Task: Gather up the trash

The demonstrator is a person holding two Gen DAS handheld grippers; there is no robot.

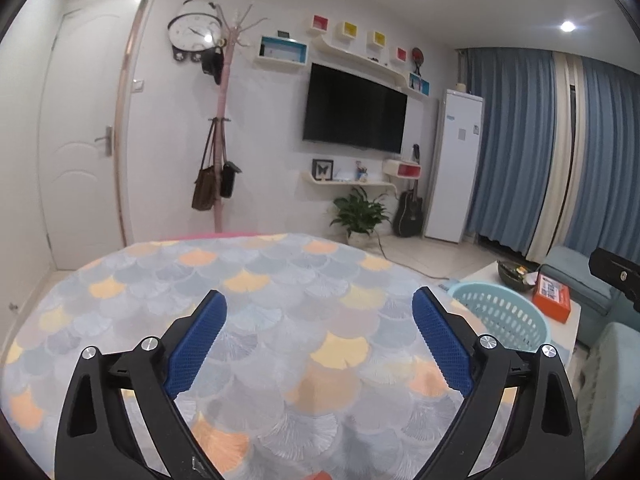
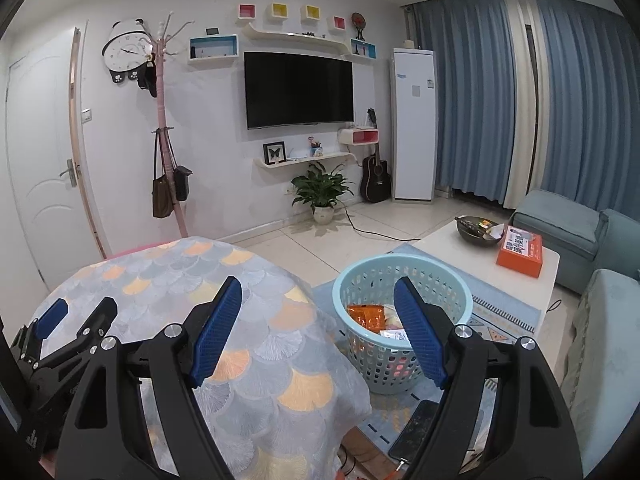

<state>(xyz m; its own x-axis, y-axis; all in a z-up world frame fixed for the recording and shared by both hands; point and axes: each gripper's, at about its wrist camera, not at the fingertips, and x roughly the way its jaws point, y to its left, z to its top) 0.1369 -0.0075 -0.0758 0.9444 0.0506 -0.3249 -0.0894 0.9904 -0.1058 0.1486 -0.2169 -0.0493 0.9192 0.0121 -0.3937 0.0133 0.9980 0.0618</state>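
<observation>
My left gripper [image 1: 319, 300] stands open above a round table [image 1: 280, 280] with a fan-patterned cloth, and nothing lies between its blue pads. To its right, on the floor, is a light blue plastic basket [image 1: 508, 320]. In the right wrist view my right gripper [image 2: 318, 296] is open and empty, with one finger over the table's edge [image 2: 256, 320] and the other in front of the basket [image 2: 360, 276]. The basket holds trash, including an orange wrapper [image 2: 366, 316] and pale scraps. The left gripper [image 2: 82, 312] shows at the far left of that view.
A white coffee table [image 2: 440, 248] behind the basket carries a dark bowl [image 2: 478, 230] and an orange box [image 2: 520, 252]. A phone [image 2: 416, 428] lies on the rug by the basket. A blue-grey sofa [image 2: 600, 320] runs along the right.
</observation>
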